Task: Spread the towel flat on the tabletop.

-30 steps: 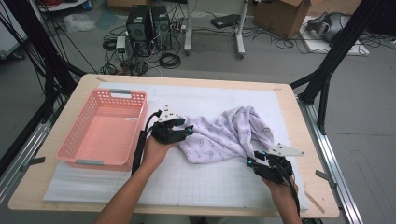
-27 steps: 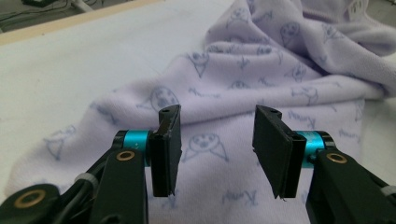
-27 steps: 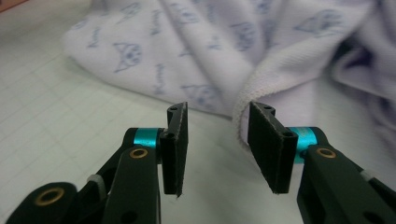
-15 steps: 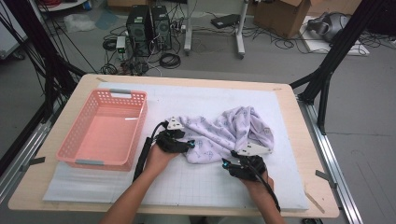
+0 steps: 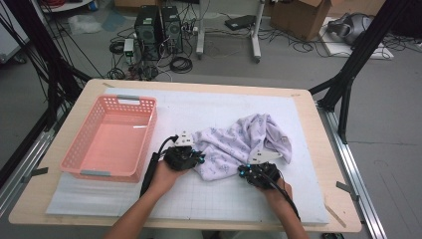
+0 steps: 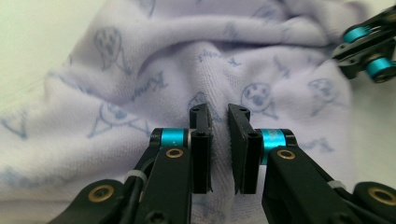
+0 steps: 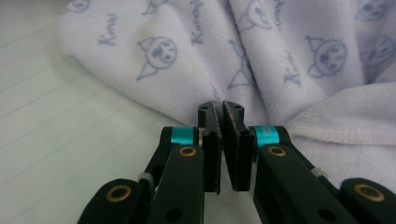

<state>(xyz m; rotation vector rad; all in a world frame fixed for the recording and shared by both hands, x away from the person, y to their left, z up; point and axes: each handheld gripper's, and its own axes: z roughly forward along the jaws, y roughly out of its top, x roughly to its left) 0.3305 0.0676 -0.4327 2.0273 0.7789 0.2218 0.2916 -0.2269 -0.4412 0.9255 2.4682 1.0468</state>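
Observation:
A lilac towel (image 5: 239,144) printed with cat faces lies crumpled on the white mat, right of centre. My left gripper (image 5: 200,159) is at the towel's left edge. Its jaws have just been closing and now pinch a fold of the towel (image 6: 140,70) between the tips (image 6: 218,112). My right gripper (image 5: 244,170) sits at the towel's near edge. Its jaws have also just closed and are nearly together (image 7: 220,108), nipping the hem of the towel (image 7: 196,46). The right gripper (image 6: 369,46) also shows at the top right of the left gripper view.
A pink plastic basket (image 5: 110,175) with nothing in it stands on the left of the white mat (image 5: 209,199). The wooden table edge (image 5: 343,219) runs close behind my hands. Black frame posts stand at both sides.
The right gripper has moved left along the towel's near edge. The left gripper has dropped slightly onto the towel's left edge. Both pairs of jaws have closed on the cloth.

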